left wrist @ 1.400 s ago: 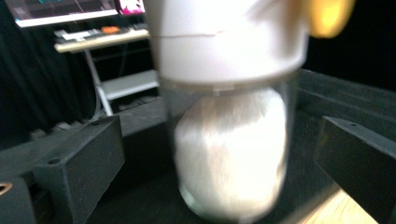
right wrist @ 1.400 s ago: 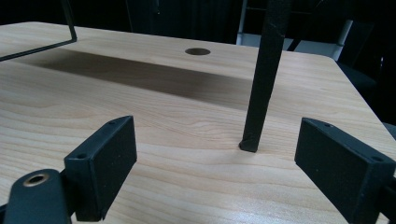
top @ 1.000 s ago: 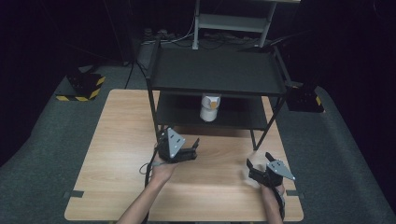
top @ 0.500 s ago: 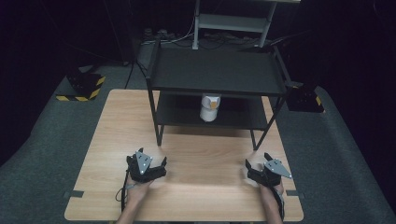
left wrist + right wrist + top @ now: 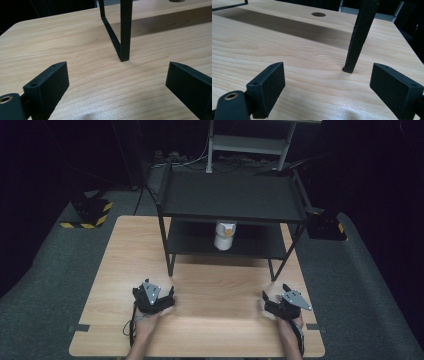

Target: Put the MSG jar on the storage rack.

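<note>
On the lower shelf of the black metal two-tier rack stands a white cylindrical cup. Before the rack, on the pale wooden table, left gripper, its jaws just narrowing slightly, and right gripper rest wide open, empty. Gripper views show rack legs; grey carpet surrounds.

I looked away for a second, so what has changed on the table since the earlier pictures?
The left gripper drew back from the black rack toward the person and sank to the wooden table at the left. Its jaws have just been closing a little, with nothing between them. The right gripper, open, and the white cup on the lower shelf stayed put.
</note>
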The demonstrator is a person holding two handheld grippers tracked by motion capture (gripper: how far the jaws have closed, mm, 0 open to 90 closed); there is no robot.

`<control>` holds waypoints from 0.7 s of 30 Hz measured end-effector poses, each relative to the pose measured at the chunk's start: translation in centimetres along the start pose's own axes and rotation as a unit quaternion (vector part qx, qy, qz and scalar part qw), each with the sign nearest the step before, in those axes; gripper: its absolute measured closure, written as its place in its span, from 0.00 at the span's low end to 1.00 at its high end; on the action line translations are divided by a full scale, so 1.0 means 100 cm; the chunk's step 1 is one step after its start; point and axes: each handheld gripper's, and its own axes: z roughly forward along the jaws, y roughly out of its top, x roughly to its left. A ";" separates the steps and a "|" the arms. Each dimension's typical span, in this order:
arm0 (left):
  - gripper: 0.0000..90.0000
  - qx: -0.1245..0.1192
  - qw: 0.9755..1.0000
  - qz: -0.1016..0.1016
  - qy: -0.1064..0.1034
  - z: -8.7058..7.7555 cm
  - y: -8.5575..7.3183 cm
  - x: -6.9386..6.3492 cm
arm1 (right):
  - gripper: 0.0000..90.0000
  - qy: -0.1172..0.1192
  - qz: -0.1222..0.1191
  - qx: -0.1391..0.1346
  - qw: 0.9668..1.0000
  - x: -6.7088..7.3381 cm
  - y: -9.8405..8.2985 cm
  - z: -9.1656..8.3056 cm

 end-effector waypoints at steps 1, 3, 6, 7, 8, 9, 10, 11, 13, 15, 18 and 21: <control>0.06 0.001 1.000 -0.002 0.002 0.000 0.000 -0.001 | 0.13 0.000 0.000 0.000 1.000 0.000 0.000 0.000; 0.06 0.003 1.000 -0.002 0.004 0.000 0.000 -0.002 | 0.13 0.000 0.000 0.001 1.000 0.000 0.000 0.000; 0.06 0.005 1.000 0.002 0.004 0.001 0.001 -0.003 | 0.13 -0.001 0.001 0.000 1.000 0.000 0.000 0.000; 0.06 0.006 1.000 0.003 0.003 0.001 0.001 -0.003 | 0.13 -0.001 0.001 0.000 1.000 0.000 0.000 0.000; 0.06 0.006 1.000 0.004 0.004 0.001 0.001 -0.003 | 0.13 -0.001 0.000 0.001 1.000 0.001 0.000 0.000; 0.06 0.006 1.000 0.004 0.004 0.001 0.001 -0.004 | 0.13 -0.001 0.000 0.001 1.000 0.001 0.000 0.000; 0.06 0.005 1.000 0.003 0.004 0.001 0.001 -0.003 | 0.13 -0.001 -0.001 0.002 1.000 0.001 0.000 0.000; 0.06 0.004 1.000 0.002 0.004 0.001 0.000 -0.003 | 0.13 0.000 -0.001 0.002 1.000 0.001 0.001 0.000; 0.06 0.004 1.000 0.002 0.004 0.001 0.000 -0.004 | 0.13 0.000 -0.003 0.003 1.000 0.001 0.001 0.000; 0.06 0.004 1.000 0.004 0.005 0.001 0.000 -0.004 | 0.13 -0.001 -0.003 0.003 1.000 0.001 0.001 0.000; 0.06 0.004 1.000 0.004 0.004 0.001 0.000 -0.004 | 0.13 0.000 -0.003 0.003 1.000 0.001 0.001 0.001; 0.06 0.005 1.000 0.003 0.004 0.001 0.000 -0.004 | 0.13 0.000 -0.004 0.003 1.000 0.001 0.001 0.001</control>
